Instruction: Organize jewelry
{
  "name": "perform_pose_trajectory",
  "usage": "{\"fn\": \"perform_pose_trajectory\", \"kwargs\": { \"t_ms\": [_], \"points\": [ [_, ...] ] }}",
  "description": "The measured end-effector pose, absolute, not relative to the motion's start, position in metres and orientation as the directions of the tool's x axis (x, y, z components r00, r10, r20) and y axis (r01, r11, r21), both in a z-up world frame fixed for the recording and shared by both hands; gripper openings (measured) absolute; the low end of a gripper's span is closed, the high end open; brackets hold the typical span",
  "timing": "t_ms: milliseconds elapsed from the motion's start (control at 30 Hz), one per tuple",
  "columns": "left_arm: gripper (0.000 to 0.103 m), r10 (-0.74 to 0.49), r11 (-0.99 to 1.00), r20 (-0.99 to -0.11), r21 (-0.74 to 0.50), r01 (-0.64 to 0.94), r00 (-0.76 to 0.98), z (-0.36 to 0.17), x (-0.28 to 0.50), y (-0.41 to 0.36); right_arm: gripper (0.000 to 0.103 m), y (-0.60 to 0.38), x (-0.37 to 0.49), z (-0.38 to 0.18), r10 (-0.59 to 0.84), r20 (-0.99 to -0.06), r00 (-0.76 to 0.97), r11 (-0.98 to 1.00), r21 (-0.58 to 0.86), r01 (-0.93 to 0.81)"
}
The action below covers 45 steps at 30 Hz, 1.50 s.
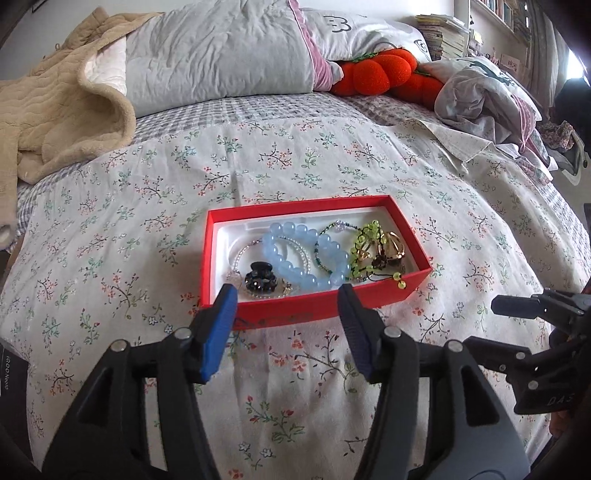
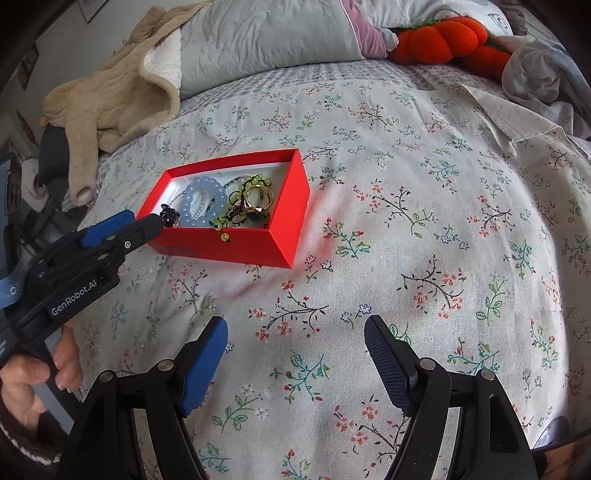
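A red box (image 1: pixel 402 293) with a white lining sits on the floral bedspread; it also shows in the right wrist view (image 2: pixel 288 206). Inside lie a pale blue bead bracelet (image 1: pixel 295 254) (image 2: pixel 192 195), a pearl bracelet (image 1: pixel 242 254), a black hair claw (image 1: pixel 260 280) (image 2: pixel 170 216), a green bead bracelet (image 1: pixel 364 240) (image 2: pixel 243 184) and gold rings (image 1: pixel 391 243) (image 2: pixel 258 199). My left gripper (image 1: pixel 288 295) is open and empty, its tips at the box's near wall. My right gripper (image 2: pixel 295 332) is open and empty over bare bedspread, right of the box.
A beige blanket (image 1: pixel 55 110) and a grey pillow (image 1: pixel 221 55) lie at the back of the bed. Orange plush toys (image 1: pixel 384 72) and crumpled clothes (image 1: pixel 487 96) lie at the back right. Books (image 1: pixel 443 33) are stacked behind.
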<state>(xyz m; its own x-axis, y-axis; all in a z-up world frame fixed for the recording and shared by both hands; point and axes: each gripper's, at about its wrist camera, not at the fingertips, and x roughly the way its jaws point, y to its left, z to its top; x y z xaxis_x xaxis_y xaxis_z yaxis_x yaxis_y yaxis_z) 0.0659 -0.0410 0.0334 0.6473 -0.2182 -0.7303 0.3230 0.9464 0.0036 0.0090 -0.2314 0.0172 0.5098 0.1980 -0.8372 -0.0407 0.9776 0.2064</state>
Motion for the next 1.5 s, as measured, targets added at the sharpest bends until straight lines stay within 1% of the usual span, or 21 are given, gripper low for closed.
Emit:
{"fn": "perform_pose_trajectory", "kwargs": {
  "t_ms": [67, 100, 133, 200, 267, 400, 433, 467, 533, 567, 733, 900, 1500],
  "points": [
    [0.068, -0.176, 0.956, -0.743, 0.027, 0.292, 0.645, 0.033, 0.059, -0.036, 0.078, -0.23, 0.005, 0.021, 0.198, -0.833, 0.516, 0.978, 0.203, -0.048],
    [0.074, -0.15, 0.961, -0.75, 0.043, 0.273, 0.645, 0.033, 0.055, -0.033, 0.078, -0.23, 0.002, 0.023, 0.193, -0.834, 0.518, 0.979, 0.197, -0.048],
    [0.078, -0.124, 0.965, -0.757, 0.059, 0.256, 0.642, 0.032, 0.051, -0.03, 0.078, -0.229, 0.0, 0.025, 0.184, -0.835, 0.518, 0.981, 0.189, -0.045],
    [0.08, -0.095, 0.967, -0.772, 0.079, 0.242, 0.629, 0.03, 0.043, -0.025, 0.078, -0.228, -0.005, 0.028, 0.169, -0.837, 0.52, 0.983, 0.181, -0.029],
    [0.084, -0.075, 0.97, -0.782, 0.088, 0.229, 0.619, 0.029, 0.036, -0.019, 0.08, -0.226, -0.009, 0.031, 0.162, -0.838, 0.521, 0.984, 0.179, -0.019],
    [0.1, -0.059, 0.976, -0.796, 0.08, 0.201, 0.602, 0.028, 0.023, -0.01, 0.083, -0.216, -0.02, 0.039, 0.124, -0.832, 0.54, 0.989, 0.145, -0.003],
    [0.102, -0.054, 0.978, -0.799, 0.08, 0.195, 0.599, 0.028, 0.02, -0.009, 0.084, -0.214, -0.022, 0.041, 0.114, -0.831, 0.544, 0.991, 0.136, 0.0],
    [0.102, -0.052, 0.978, -0.801, 0.08, 0.193, 0.596, 0.028, 0.017, -0.008, 0.085, -0.211, -0.024, 0.042, 0.107, -0.83, 0.548, 0.992, 0.13, 0.003],
    [0.102, -0.056, 0.978, -0.812, 0.072, 0.196, 0.58, 0.027, 0.013, -0.007, 0.093, -0.207, -0.027, 0.043, 0.083, -0.836, 0.543, 0.994, 0.106, 0.012],
    [0.102, -0.063, 0.978, -0.818, 0.064, 0.199, 0.571, 0.026, 0.011, -0.007, 0.094, -0.205, -0.029, 0.044, 0.069, -0.836, 0.544, 0.996, 0.093, 0.017],
    [0.102, -0.067, 0.986, -0.825, 0.031, 0.164, 0.562, 0.026, 0.007, -0.003, 0.095, -0.199, -0.034, 0.048, 0.024, -0.822, 0.569, 0.998, 0.048, 0.027],
    [0.102, -0.081, 0.987, -0.841, 0.008, 0.162, 0.535, 0.021, 0.007, -0.003, 0.095, -0.197, -0.032, 0.043, 0.027, -0.83, 0.557, 0.999, 0.045, 0.019],
    [0.102, -0.078, 0.986, -0.848, 0.014, 0.168, 0.525, 0.017, 0.008, -0.01, 0.095, -0.19, -0.031, 0.036, 0.039, -0.843, 0.536, 0.999, 0.043, -0.005]
  ]
}}
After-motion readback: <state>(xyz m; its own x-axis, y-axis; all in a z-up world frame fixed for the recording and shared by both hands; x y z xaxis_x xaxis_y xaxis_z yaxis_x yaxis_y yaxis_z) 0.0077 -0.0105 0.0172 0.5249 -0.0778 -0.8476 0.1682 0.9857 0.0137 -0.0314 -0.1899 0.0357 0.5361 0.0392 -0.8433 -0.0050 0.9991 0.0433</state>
